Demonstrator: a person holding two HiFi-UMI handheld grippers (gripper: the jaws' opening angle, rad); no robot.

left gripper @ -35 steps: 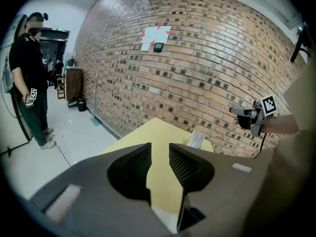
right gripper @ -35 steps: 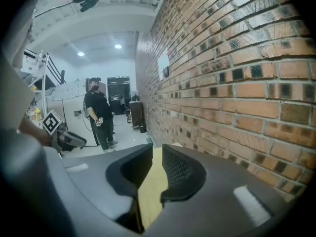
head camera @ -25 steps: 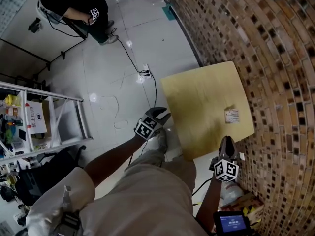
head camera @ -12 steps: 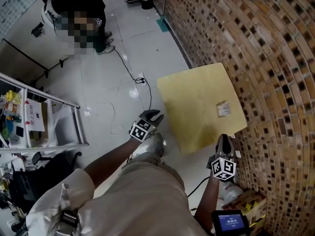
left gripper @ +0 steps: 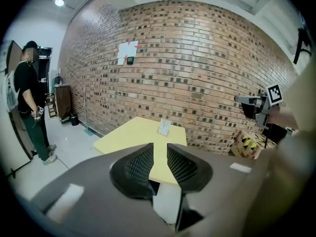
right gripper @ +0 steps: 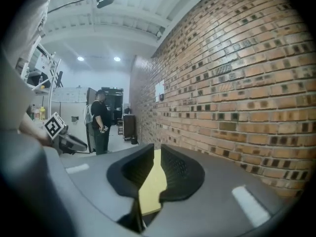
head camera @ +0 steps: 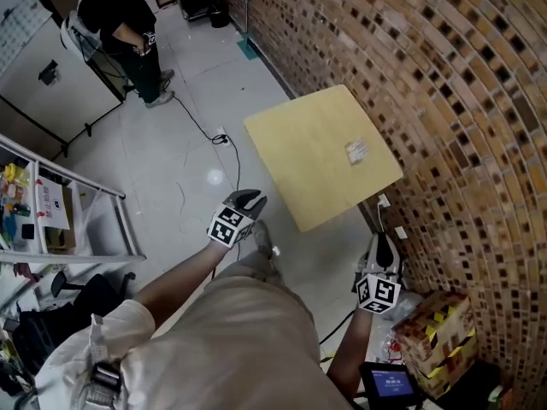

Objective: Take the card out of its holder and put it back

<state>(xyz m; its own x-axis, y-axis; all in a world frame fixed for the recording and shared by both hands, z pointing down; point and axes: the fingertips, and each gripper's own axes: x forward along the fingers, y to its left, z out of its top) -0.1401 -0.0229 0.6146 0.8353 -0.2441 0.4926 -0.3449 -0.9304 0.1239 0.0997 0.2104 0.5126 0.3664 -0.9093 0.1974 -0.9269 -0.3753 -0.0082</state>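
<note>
A small pale card holder (head camera: 356,150) stands on your square yellow wooden counter (head camera: 299,152), its contents too small to tell. Your left tool (head camera: 249,197) and right tool (head camera: 380,240) are off the counter, narrowly parted and empty, the right's jaws having just been closing.

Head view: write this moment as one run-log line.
card in holder: on table, untouched | left gripper: empty, jaws slightly apart | right gripper: empty, jaws just closed further, narrow gap

The worktop (head camera: 308,156) stands on the floor (head camera: 184,84) against the brick wall (head camera: 453,92), with the card holder (head camera: 357,150) on it towards the wall side, a box (head camera: 436,340) by the wall nearer the camera, and a shelf rack (head camera: 60,220) and a person (head camera: 120,24) well off left.
</note>
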